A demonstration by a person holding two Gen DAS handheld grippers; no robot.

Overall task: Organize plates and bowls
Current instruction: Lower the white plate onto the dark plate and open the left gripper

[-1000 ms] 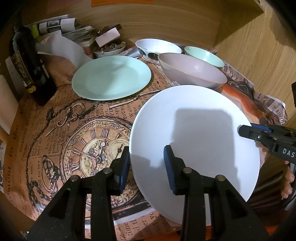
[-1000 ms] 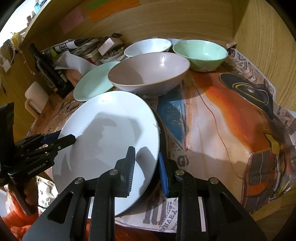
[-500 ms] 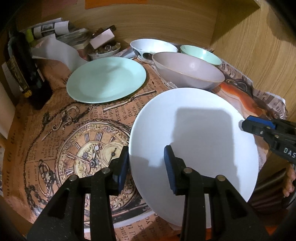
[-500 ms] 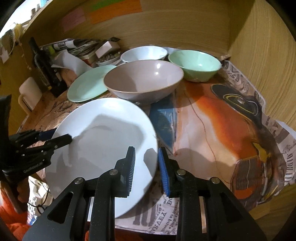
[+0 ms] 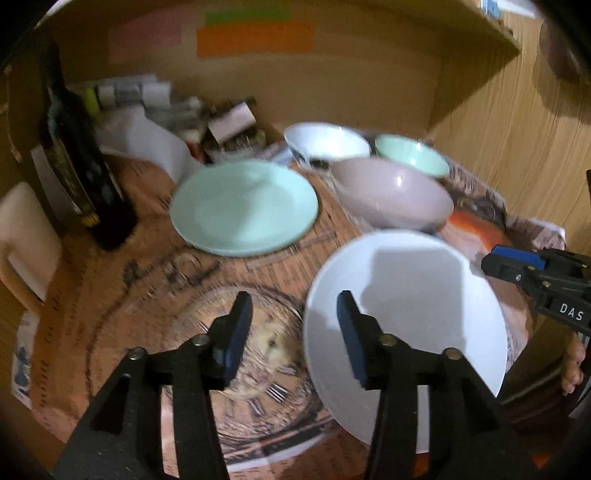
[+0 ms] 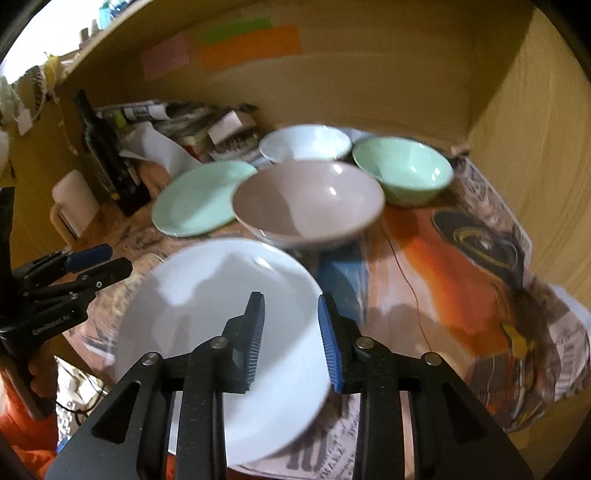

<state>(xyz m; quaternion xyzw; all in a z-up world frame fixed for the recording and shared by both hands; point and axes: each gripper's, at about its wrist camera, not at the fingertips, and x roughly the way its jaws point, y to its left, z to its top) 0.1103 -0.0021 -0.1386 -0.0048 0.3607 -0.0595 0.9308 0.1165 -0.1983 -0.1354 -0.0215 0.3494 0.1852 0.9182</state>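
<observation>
release step, by the look of it: white plate (image 5: 406, 317) lies low in the frame on the surface (image 5: 110, 295), its rim between the fingers of left gripper (image 5: 291, 325) and right gripper (image 6: 291, 328). both have just been opening and now stand apart, gripping nothing. next likely calls for stacking it with the green plate (image 5: 243, 210) at upper left.

**Wooden alcove under warm, dim light**

A light wood back wall (image 6: 369, 92) fills the upper frame, carrying pink, green and orange paper notes (image 6: 221, 48) at upper centre. A wood-grain side panel (image 6: 535, 166) closes the right edge. Printed newspaper-style sheets (image 5: 110, 314) cover the table surface across the lower frame. At upper left of the right view, bright daylight (image 6: 48, 26) shows beyond the alcove's edge.
</observation>
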